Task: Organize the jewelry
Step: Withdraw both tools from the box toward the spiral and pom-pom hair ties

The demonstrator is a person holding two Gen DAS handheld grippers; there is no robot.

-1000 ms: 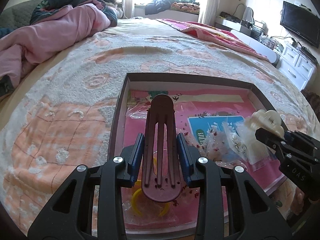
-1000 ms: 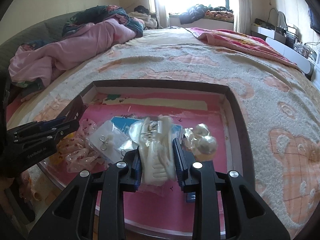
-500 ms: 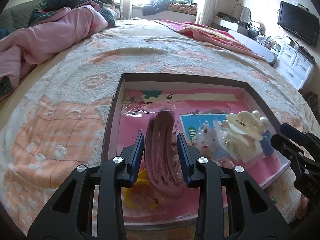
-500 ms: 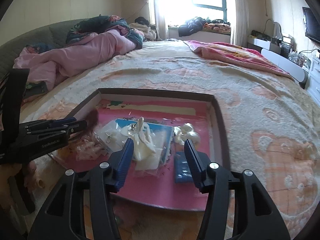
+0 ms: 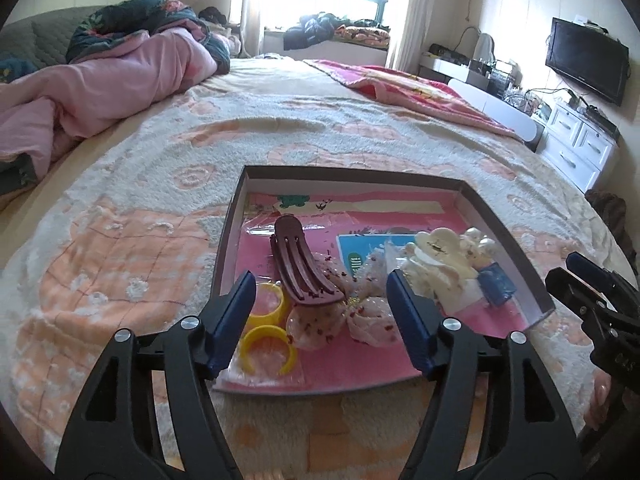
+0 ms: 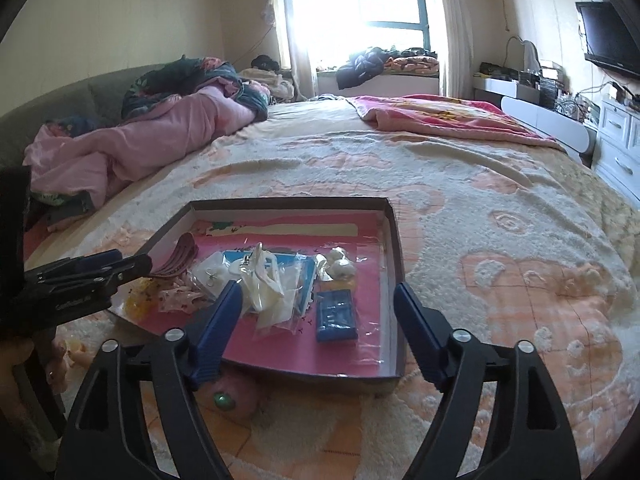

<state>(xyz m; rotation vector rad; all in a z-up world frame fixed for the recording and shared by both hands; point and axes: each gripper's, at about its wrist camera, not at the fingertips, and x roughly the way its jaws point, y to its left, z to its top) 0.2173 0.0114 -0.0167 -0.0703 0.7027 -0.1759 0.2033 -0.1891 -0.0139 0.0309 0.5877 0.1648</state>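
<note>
Tray (image 5: 505, 227): on my bed, holding maroon hair claw (image 5: 298, 262), cream clip (image 6: 262, 280), yellow rings (image 5: 267, 351).
Left hand-held gripper (image 5: 322, 322): opening, empty.
Right hand-held gripper (image 6: 318, 322): opening, empty.
Around: open blanket (image 6: 500, 216).

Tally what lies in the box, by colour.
Maroon hair clip: 1
Cream hair clip: 1
Yellow rings: 2
Blue pieces, card and small packet: 2
Pearl piece: 1
Speckled pink pouches: count unclear
Total: 7 countable
</note>
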